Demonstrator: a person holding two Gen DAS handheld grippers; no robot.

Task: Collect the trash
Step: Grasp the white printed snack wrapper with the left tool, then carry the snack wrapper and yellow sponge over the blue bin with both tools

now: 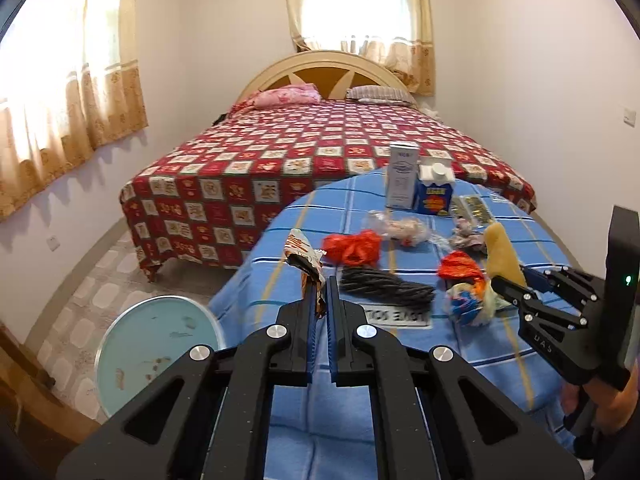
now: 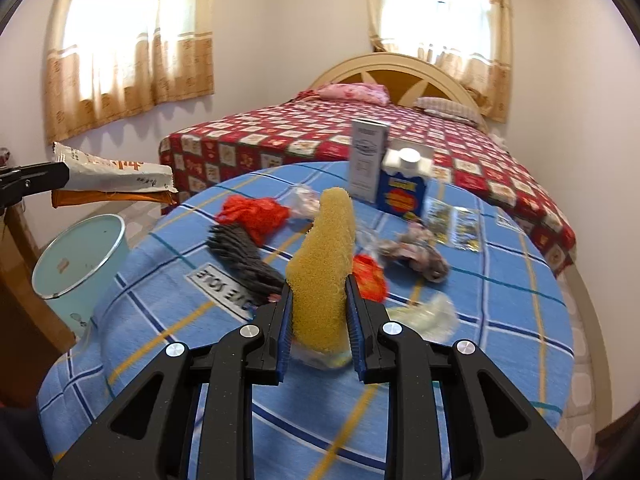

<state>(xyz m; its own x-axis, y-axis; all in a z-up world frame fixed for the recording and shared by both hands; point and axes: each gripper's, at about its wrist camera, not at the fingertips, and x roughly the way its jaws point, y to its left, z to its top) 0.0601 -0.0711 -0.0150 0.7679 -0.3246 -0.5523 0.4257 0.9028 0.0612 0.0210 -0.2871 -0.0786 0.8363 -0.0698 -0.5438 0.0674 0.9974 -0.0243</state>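
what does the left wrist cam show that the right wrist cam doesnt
Only the left wrist view: the inside of the pale blue bin, seen from above, and the right gripper from the side.

Only the right wrist view: the printed white face of the snack wrapper in the left gripper.

Both: the yellow sponge clamped in the right gripper, the blue checked table cover, the red bags, the black bundle, two cartons and the bed.

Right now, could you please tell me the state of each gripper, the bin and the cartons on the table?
left gripper: shut on a snack wrapper
right gripper: shut on a yellow sponge
bin: open, nearly empty
blue carton: upright, capped
white box: upright, closed
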